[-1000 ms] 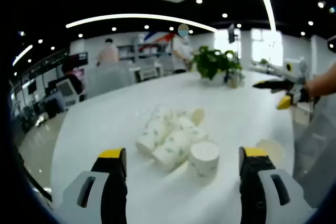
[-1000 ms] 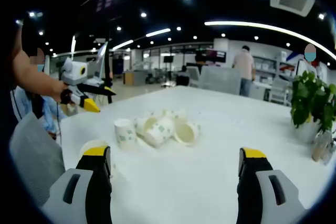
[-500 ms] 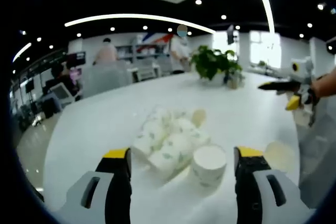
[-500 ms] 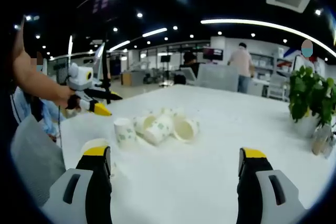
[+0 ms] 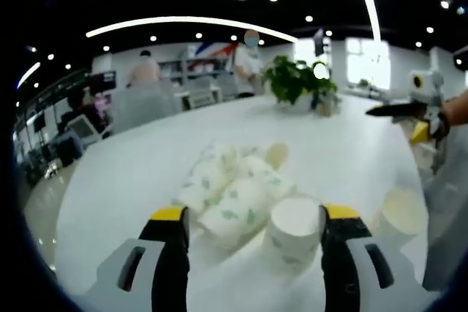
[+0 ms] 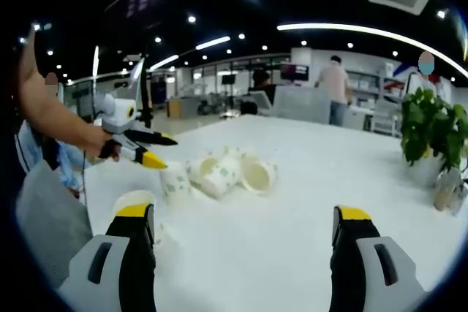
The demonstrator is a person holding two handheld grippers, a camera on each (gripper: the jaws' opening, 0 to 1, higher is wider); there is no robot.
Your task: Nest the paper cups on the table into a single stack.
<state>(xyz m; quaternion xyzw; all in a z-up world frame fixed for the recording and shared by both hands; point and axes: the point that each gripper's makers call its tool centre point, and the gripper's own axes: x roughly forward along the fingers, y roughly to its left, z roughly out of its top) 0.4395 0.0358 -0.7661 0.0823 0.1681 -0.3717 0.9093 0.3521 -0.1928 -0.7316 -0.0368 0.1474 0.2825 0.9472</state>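
Several white paper cups with green print lie on their sides in a pile (image 5: pixel 230 184) on the white table (image 5: pixel 131 173). One cup (image 5: pixel 292 228) stands apart in front of the pile, between the tips of my open left gripper (image 5: pixel 254 213), closer to its right jaw. Another cup (image 5: pixel 401 213) lies further right, near the table's edge. The right gripper view shows the left gripper (image 6: pixel 170 151) open just above and left of the standing cup (image 6: pixel 174 183), with the pile (image 6: pixel 227 172) beyond. My right gripper (image 6: pixel 244 213) hangs open over bare table, well short of the cups, and appears (image 5: pixel 393 123) at the right.
A potted plant (image 6: pixel 431 133) stands on the far side of the table. The stray cup (image 6: pixel 135 201) lies beside my right gripper's left jaw. A grey chair back (image 6: pixel 44 231) stands at the table's near edge. People, chairs and desks are in the background.
My left gripper has moved forward and down to the standing cup, which now lies between its tips; its jaws have drawn slightly closer. The right gripper has barely moved.
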